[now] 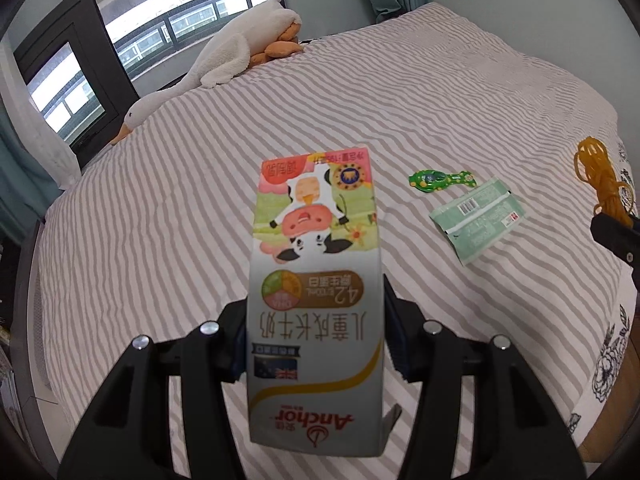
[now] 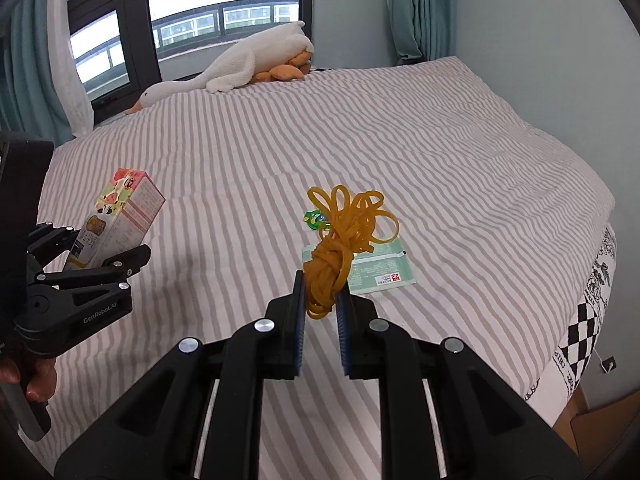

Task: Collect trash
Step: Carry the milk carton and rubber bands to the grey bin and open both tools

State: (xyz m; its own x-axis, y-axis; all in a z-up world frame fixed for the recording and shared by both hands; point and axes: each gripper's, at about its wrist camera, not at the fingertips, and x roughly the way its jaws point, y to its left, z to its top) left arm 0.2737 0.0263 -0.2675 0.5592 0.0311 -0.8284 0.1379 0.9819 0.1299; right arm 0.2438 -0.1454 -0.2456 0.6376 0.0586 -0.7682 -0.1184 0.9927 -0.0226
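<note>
While both grippers are loaded, looks like the carrying step of the collection, with two pieces lifted and two left lying. Left gripper [image 1: 316, 332] clamped on the lower half of an Anchor children's milk carton [image 1: 314, 280], printed cow upside down toward the camera, carton held clear above the striped bedsheet [image 1: 160, 208]; seen from the right wrist view as tilted, top leaning away toward the window side. Right gripper [image 2: 322, 300] pinched on the knotted end of a bundle of yellow rubber bands [image 2: 340, 240], loops fanning upward and outward past the fingertips, bundle off the bed. Still resting on the sheet toward the bed's right edge: a pale green wrapper [image 1: 478, 216] lying flat, barcode up, and just beside it on the far side a small green toy-like piece [image 1: 440, 179]; whether touching the wrapper cannot be told. Plush goose [image 1: 224, 60] stretched along the far edge by the window, probably no part of the trash.

No bin or bag visible in either view, so next move judged as turning both loads away from the bed toward wherever the trash goes, then releasing. Calls for a steady squeeze on the carton, since thin card can buckle or slip, and for keeping the loose loops from snagging on the fingers at release. Afterwards, back for the wrapper, a flat thing needing an edge-on pinch against soft bedding.
</note>
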